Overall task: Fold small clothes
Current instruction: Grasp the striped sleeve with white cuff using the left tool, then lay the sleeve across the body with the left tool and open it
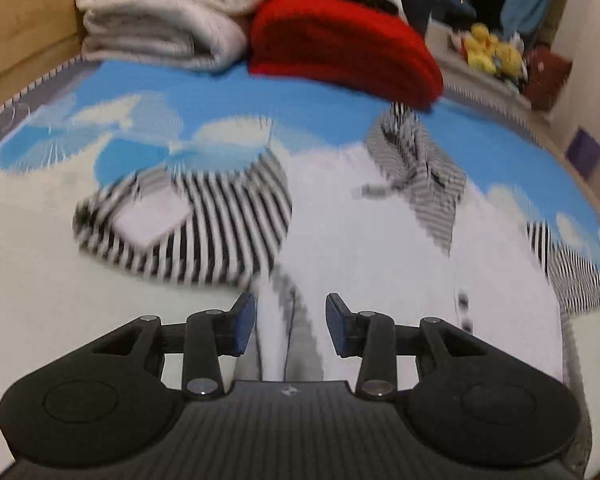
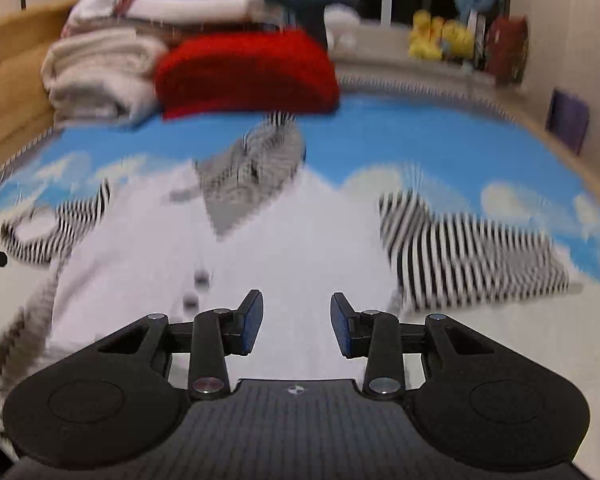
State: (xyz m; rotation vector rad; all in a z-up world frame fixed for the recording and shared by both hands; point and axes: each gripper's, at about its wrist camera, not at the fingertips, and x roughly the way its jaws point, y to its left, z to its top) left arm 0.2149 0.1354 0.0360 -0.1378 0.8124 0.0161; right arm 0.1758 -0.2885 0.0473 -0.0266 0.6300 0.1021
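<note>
Both views were smeared by motion blur. The white garment (image 1: 360, 216) ran out of sight under the left tool's body, its buttons (image 1: 463, 302) mere dark smudges. Beside it, the striped sleeve (image 1: 572, 276) was cut by the frame's right edge. Behind the garment, the yellow toys (image 2: 440, 38) were too blurred to identify. The towel stack (image 1: 160, 12) was cropped at the top.

No readable text, label, brand or number in either view. Frames motion-blurred. Small round mark on each gripper's base plate, too small to make out.
</note>
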